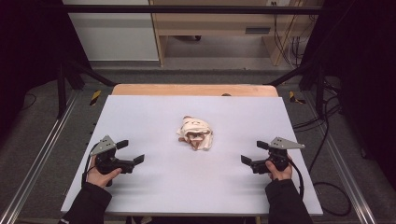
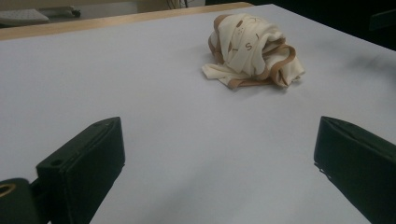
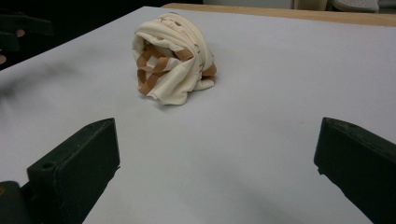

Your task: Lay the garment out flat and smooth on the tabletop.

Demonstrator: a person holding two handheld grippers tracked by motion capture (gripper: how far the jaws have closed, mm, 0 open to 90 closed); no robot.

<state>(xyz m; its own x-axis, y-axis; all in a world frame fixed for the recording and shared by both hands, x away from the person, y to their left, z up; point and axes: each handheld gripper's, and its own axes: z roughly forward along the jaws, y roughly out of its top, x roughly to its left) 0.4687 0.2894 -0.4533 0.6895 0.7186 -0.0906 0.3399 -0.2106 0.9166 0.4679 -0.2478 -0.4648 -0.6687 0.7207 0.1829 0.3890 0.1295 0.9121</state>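
Observation:
A crumpled cream cloth with tan trim [image 1: 196, 133] lies bunched near the middle of the white table top [image 1: 154, 186]. My left gripper [image 1: 130, 152] rests low at the left, held in a hand, jaws spread wide with nothing between them. My right gripper [image 1: 252, 153] mirrors it at the right, also open and empty. Both point inward toward the cloth, each well short of it. In the left gripper view the cloth [image 2: 252, 51] sits ahead and to the right of the open gripper [image 2: 219, 154]. In the right gripper view the cloth [image 3: 173, 58] sits ahead and to the left of the open gripper [image 3: 217, 158].
A wooden strip [image 1: 194, 90] borders the table's far edge. Metal rails [image 1: 37, 158] run along both sides, and cables [image 1: 327, 186] lie on the floor at the right. A wooden desk frame [image 1: 224, 28] stands behind the table.

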